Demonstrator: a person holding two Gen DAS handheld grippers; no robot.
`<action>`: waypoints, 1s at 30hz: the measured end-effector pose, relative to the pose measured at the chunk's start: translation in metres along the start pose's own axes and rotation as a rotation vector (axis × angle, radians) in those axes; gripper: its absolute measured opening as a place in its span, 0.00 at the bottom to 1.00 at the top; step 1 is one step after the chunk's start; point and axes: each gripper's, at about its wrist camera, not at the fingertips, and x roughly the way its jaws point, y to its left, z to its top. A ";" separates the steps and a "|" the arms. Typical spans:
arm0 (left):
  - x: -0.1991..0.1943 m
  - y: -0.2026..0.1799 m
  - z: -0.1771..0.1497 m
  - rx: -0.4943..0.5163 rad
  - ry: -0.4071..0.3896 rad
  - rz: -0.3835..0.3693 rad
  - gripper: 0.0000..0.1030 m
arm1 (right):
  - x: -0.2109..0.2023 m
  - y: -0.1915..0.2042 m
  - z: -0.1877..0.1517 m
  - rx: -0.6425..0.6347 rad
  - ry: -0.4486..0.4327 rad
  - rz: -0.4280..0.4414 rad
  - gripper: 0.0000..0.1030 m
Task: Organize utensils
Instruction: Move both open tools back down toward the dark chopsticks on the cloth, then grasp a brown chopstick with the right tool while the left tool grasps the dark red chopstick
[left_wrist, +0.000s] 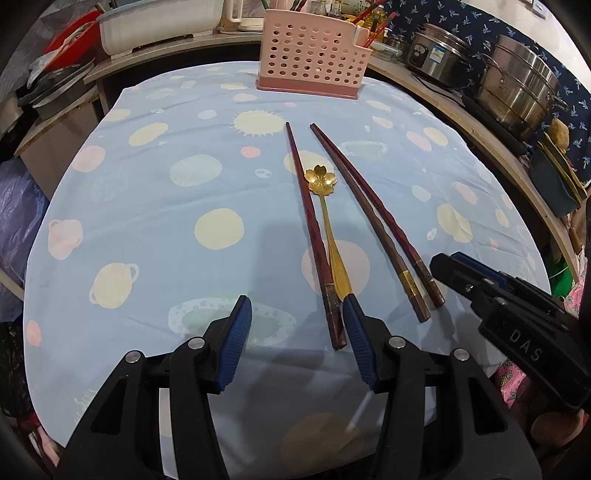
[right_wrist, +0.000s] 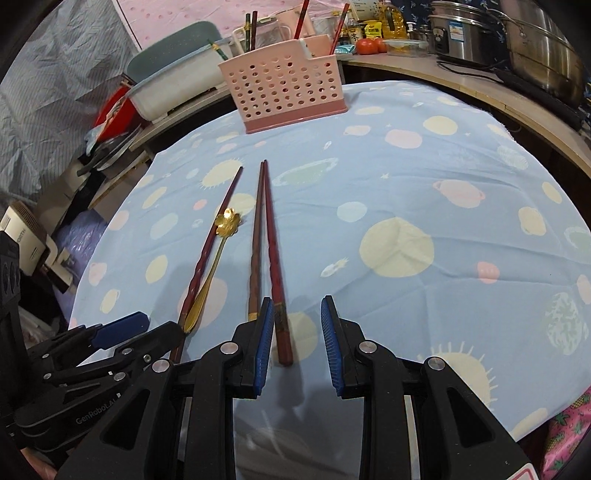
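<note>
Three dark red chopsticks and a gold flower-bowl spoon (left_wrist: 322, 179) lie on the blue spotted cloth (left_wrist: 147, 206). One chopstick (left_wrist: 308, 221) lies beside the spoon; the other pair (left_wrist: 373, 218) lies to the right. My left gripper (left_wrist: 297, 314) is open and empty, its right finger by the spoon's handle end. My right gripper (right_wrist: 297, 314) is open, with the near end of the rightmost chopstick (right_wrist: 275, 280) between its fingers. The spoon (right_wrist: 227, 221) and the single chopstick (right_wrist: 207, 254) lie to its left. A pink perforated holder (left_wrist: 312, 59) stands at the far edge, also in the right wrist view (right_wrist: 284, 92).
Steel pots (left_wrist: 517, 81) sit on a wooden counter at the right. A white basin (left_wrist: 159, 26) and clutter sit at the far left. The holder has chopsticks (right_wrist: 301, 18) standing in it. My left gripper shows in the right wrist view (right_wrist: 110, 332).
</note>
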 end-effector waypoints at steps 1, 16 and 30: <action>0.000 0.000 -0.001 0.001 -0.002 0.000 0.47 | 0.000 0.001 -0.001 -0.003 0.002 0.002 0.24; 0.001 -0.010 -0.008 0.047 -0.026 0.027 0.46 | 0.008 0.007 -0.009 -0.030 0.019 -0.007 0.22; 0.002 -0.004 -0.008 0.042 -0.055 0.050 0.32 | 0.009 0.009 -0.010 -0.047 0.014 -0.033 0.15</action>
